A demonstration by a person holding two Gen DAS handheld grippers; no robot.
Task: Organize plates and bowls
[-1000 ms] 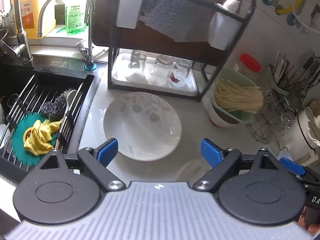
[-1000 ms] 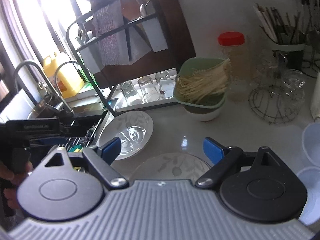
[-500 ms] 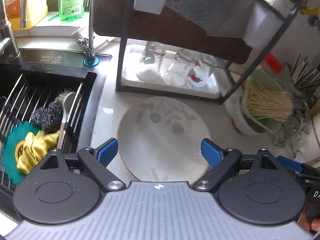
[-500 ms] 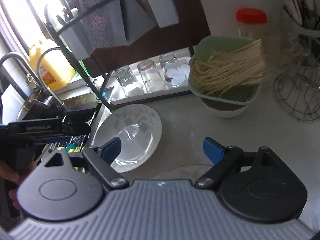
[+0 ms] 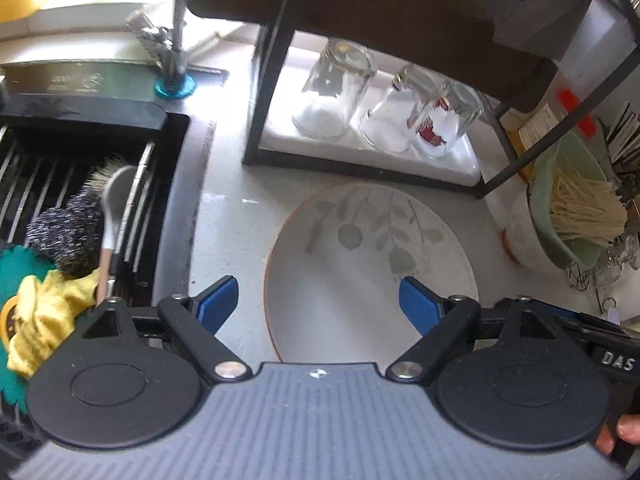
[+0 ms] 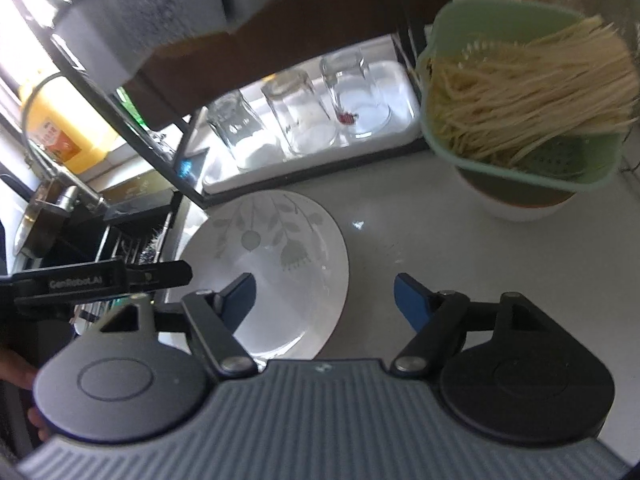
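The white leaf-patterned plate [image 5: 372, 276] lay flat on the counter [image 6: 460, 248], just in front of the black rack [image 5: 276, 64] with its three upturned glasses [image 5: 336, 88], beside the sink [image 5: 92, 184]; the left gripper [image 5: 319, 300] hung over the plate's near-left rim, its jaws wide and just closing, pressing on nothing; the right gripper [image 6: 324, 298] straddled the plate's right rim, likewise wide, closing, untouching.
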